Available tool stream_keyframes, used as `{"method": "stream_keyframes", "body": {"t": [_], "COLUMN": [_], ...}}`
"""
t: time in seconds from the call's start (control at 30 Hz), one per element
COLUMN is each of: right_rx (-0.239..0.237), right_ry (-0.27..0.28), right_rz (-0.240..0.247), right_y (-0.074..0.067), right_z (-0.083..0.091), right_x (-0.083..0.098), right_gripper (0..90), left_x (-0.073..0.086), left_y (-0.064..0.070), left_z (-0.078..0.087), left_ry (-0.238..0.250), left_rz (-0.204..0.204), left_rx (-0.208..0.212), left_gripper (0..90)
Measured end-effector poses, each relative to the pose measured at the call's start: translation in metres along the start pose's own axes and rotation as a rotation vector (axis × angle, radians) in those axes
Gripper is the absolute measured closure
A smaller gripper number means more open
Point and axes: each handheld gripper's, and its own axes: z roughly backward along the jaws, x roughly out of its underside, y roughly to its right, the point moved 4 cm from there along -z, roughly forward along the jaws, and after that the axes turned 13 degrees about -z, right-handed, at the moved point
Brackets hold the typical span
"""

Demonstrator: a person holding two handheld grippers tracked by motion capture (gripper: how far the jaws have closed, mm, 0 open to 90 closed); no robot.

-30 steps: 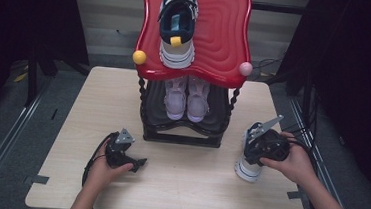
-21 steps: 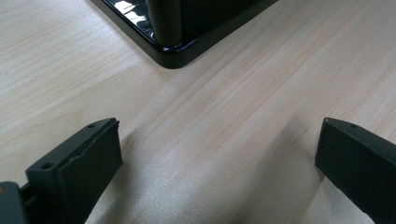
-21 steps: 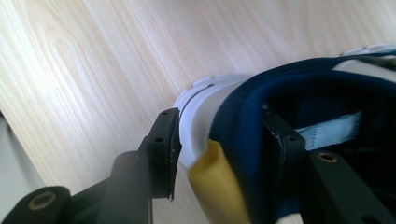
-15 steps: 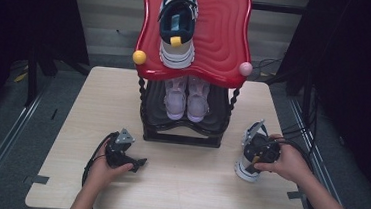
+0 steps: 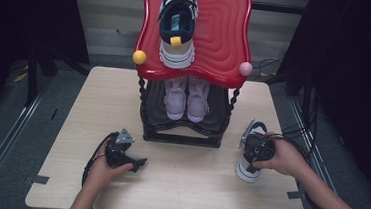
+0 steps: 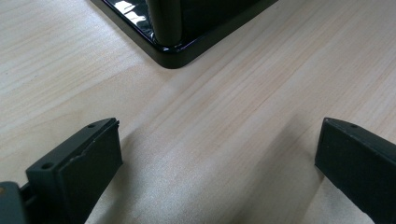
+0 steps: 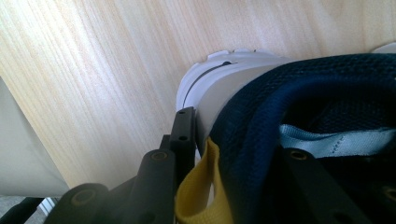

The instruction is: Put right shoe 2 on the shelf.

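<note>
The right gripper (image 5: 250, 157) pinches a navy and white sneaker (image 5: 247, 167) at the heel collar, one jaw outside the heel, one inside the opening, beside a yellow pull tab (image 7: 198, 196). The sneaker stands toe-down, touching the table (image 5: 187, 185) right of the rack (image 5: 184, 129). Judged light, with a soft mesh collar that will deform; the moulded white heel below is the stiffer hold. The left gripper (image 6: 215, 163), jaws spread and holding nothing, rests low on the pale wood grain near the rack's glossy black base. Its mate (image 5: 178, 26) lies on the ribbed red top shelf; a pink pair (image 5: 187, 98) sits below.
</note>
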Motion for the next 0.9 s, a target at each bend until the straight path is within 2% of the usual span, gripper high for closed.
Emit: {"method": "stream_keyframes", "body": {"t": [0.13,0.27,0.4,0.53,0.57,0.6,0.63,0.7,0.73,0.8,0.9], "right_rx": [-0.005,-0.005,-0.002,0.000,-0.012,0.002,-0.010,-0.006,-0.011,-0.019,-0.024], "right_ry": [-0.016,-0.023,-0.025,-0.040,-0.048,-0.041,-0.049,-0.049,-0.049,-0.056,-0.056], "right_rz": [-0.005,0.013,0.038,0.024,0.042,0.046,0.032,0.063,0.044,0.040,0.055], "right_y": [-0.0007,0.0014,0.0023,-0.0006,-0.0007,0.0005,-0.0012,0.0013,-0.0001,-0.0007,-0.0009], "right_z": [0.0015,0.0059,0.0084,0.0057,0.0042,0.0026,0.0025,0.0024,0.0028,0.0032,0.0029], "right_x": [0.0002,0.0006,0.0003,-0.0004,-0.0003,-0.0007,-0.0003,-0.0004,-0.0003,-0.0002,-0.0004], "right_gripper": [67.4,64.7,65.4,65.2,65.4,66.0,66.7,67.6,68.4,69.2,70.1], "left_x": [0.0000,0.0000,0.0000,0.0000,0.0000,0.0000,0.0000,0.0000,0.0000,0.0000,0.0000], "left_y": [0.0000,0.0000,0.0000,0.0000,0.0000,0.0000,0.0000,0.0000,0.0000,0.0000,0.0000], "left_z": [0.0000,0.0000,0.0000,0.0000,0.0000,0.0000,0.0000,0.0000,0.0000,0.0000,0.0000], "left_ry": [0.000,0.000,0.000,0.000,0.000,0.000,0.000,0.000,0.000,0.000,0.000], "left_rz": [0.000,0.000,0.000,0.000,0.000,0.000,0.000,0.001,0.000,0.000,0.000], "left_rx": [0.000,0.000,0.000,0.000,0.000,0.000,0.000,0.000,0.000,0.000,0.000], "left_gripper": [0.0,0.0,0.0,0.0,0.0,0.0,0.0,0.0,0.0,0.0,0.0]}}
